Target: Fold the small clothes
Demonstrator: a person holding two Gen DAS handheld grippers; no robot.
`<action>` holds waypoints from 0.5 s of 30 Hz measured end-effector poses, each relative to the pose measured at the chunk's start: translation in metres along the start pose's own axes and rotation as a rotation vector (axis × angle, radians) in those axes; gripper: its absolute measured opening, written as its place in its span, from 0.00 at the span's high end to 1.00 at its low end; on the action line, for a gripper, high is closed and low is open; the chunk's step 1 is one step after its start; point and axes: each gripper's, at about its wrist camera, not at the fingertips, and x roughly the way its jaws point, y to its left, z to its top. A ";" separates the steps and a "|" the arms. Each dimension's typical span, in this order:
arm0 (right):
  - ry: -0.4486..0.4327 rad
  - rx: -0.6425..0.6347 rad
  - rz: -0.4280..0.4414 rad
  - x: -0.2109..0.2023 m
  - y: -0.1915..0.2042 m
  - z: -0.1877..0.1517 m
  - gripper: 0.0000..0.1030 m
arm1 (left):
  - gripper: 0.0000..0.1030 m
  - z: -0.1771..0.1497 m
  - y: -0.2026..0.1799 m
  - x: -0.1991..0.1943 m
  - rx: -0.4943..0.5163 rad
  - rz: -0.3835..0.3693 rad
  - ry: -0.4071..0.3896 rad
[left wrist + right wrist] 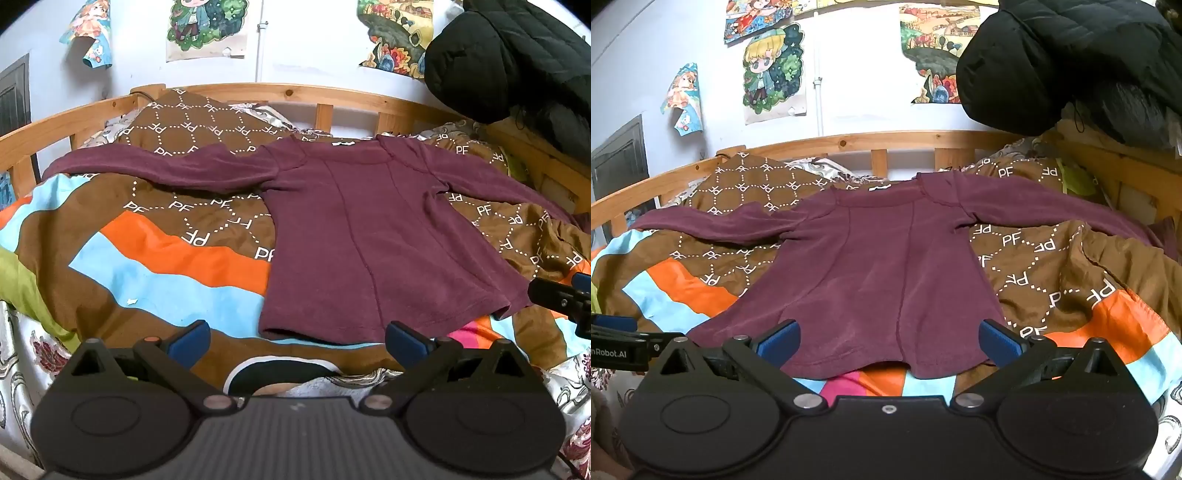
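We find the maroon long-sleeved knit top (354,236) spread flat, sleeves out to both sides, on the brown, orange and blue patterned quilt (155,258) of a wooden-framed bed (258,92).

The left gripper (297,338) has its blue-padded fingers (190,339) spread wide with nothing between them. The top's hem lies just beyond the fingertips, and its near corner sits slightly toward the right-hand finger.

The right gripper (888,338) is likewise fully released and empty. Here the hem runs across the gap between the fingers, just ahead of the tips; whether the pads touch the cloth we cannot tell from this angle.

Handling judgement: the top looks light, soft and limp, with no stiffness of its own. It will likely sag and drag on the quilt if lifted at one point.

We would pinch it at the two hem corners, or at a sleeve cuff and shoulder seam, taking one thin layer only. The quilt beneath is also soft, so a deep pinch risks catching it.
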 end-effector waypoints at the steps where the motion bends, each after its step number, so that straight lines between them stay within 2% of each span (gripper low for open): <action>1: -0.002 0.000 0.000 0.000 0.000 0.001 0.01 | 0.01 0.000 0.000 0.000 0.002 0.000 -0.001; 15: 0.008 0.000 -0.007 -0.002 -0.001 0.001 0.01 | 0.01 0.000 -0.003 0.000 0.020 0.001 -0.003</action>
